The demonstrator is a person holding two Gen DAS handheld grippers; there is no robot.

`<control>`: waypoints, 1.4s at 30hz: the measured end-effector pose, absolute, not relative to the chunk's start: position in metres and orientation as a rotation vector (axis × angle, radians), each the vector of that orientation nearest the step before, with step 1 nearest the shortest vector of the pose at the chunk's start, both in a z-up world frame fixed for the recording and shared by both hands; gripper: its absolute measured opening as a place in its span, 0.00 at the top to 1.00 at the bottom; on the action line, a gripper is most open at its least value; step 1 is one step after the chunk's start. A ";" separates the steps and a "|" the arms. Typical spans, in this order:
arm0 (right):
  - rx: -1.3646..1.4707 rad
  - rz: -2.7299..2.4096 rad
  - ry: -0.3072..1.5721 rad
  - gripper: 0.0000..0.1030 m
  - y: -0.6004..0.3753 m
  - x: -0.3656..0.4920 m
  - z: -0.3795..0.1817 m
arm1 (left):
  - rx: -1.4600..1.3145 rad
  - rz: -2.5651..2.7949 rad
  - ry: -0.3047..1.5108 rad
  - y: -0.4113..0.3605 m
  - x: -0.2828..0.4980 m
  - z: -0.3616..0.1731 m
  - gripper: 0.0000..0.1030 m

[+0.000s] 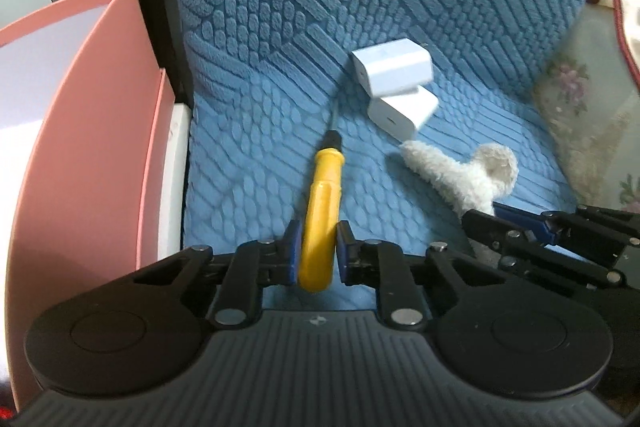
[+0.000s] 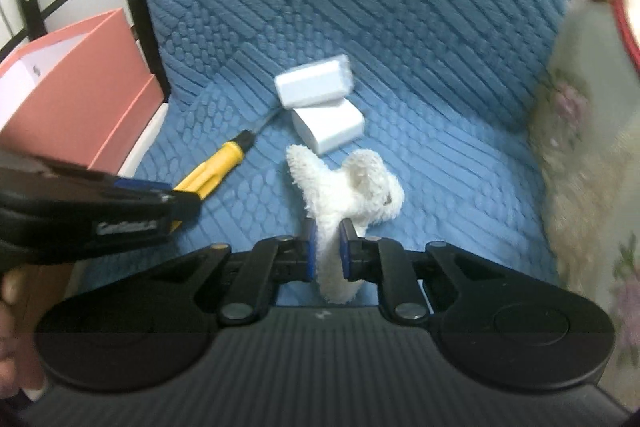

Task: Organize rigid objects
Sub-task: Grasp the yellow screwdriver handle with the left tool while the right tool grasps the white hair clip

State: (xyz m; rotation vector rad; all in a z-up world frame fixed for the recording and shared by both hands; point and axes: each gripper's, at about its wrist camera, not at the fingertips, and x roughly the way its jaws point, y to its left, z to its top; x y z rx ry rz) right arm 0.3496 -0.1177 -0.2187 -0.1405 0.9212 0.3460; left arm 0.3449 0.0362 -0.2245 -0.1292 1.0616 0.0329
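I had soft, even daylight on both feeds, bright enough to read the ribbed blue cover (image 1: pixel 400 7), with only faint shadows under the white chargers (image 1: pixel 394 83). The left wrist view stayed fairly sharp, though the upper charger smeared a little. My right wrist view was blurred throughout, worst on the floral cushion (image 2: pixel 592 163) at the right edge. The fisheye bent the pink box (image 1: pixel 84 131) and darkened the corners.

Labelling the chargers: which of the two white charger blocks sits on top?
The farther white charger block sits on top, tilted, resting partly on the nearer charger block, which lies on the blue cushion beside the fluffy white item.
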 end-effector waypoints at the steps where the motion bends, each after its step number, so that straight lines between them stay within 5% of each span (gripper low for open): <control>1: -0.129 0.342 0.927 0.86 -0.121 0.346 -0.217 | -0.137 0.028 1.060 0.036 0.342 -0.221 0.81; 31: 0.026 0.259 1.025 0.84 -0.164 0.209 -0.191 | -0.230 -0.087 1.076 0.000 0.196 -0.198 0.81; 34: 0.072 0.290 1.052 0.80 -0.177 0.212 -0.190 | -0.263 -0.081 1.095 0.001 0.197 -0.202 0.80; 36: 0.081 0.292 1.044 0.62 -0.185 0.216 -0.186 | -0.261 -0.076 1.102 0.000 0.199 -0.204 0.80; 38: 0.078 0.300 1.034 0.55 -0.192 0.219 -0.181 | -0.253 -0.068 1.098 -0.002 0.200 -0.204 0.79; 42: 0.018 0.338 1.041 0.52 -0.198 0.229 -0.181 | -0.239 -0.054 1.087 -0.009 0.203 -0.203 0.76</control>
